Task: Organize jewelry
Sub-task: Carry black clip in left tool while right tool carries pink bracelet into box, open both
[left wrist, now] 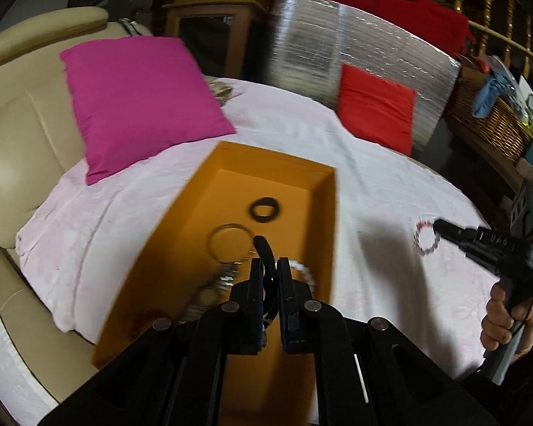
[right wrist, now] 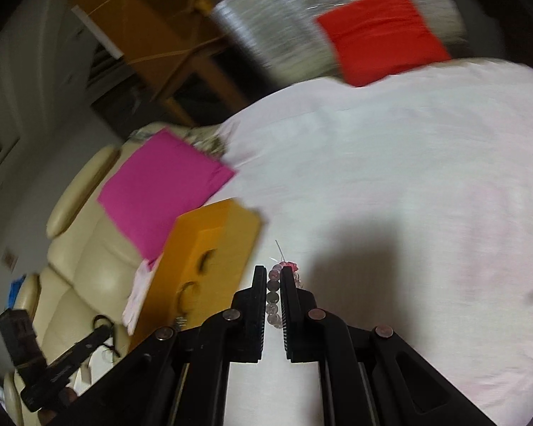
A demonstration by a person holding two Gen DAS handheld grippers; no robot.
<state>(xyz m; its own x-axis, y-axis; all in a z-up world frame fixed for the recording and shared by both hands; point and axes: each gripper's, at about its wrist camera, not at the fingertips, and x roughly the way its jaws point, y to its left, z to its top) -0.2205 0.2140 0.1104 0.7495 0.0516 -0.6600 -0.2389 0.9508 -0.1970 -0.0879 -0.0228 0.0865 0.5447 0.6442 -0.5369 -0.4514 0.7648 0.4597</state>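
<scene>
An open orange box (left wrist: 209, 184) lies on the pale pink cloth (left wrist: 373, 184). Inside it are a black ring (left wrist: 263, 210), a silver hoop (left wrist: 229, 243) with a dangling piece, and white beads (left wrist: 307, 273). My left gripper (left wrist: 269, 261) hangs over the box, shut on a curved black band (left wrist: 264, 248). To the right of the box, my right gripper (right wrist: 273, 269) is shut on a bracelet of clear pinkish beads (right wrist: 273, 296). In the left wrist view that bracelet (left wrist: 424, 239) hangs as a loop from the right gripper (left wrist: 440, 227). The right wrist view shows the box (right wrist: 209, 245) and the left gripper (right wrist: 101, 332).
A magenta pillow (left wrist: 138, 103) leans on the beige sofa (left wrist: 14, 135) behind the box. A red cushion (left wrist: 376, 110) rests against a silver foil panel (left wrist: 337, 49). A wicker basket (left wrist: 494, 120) and wooden railing stand at the far right. A hand (left wrist: 504, 323) holds the right gripper's handle.
</scene>
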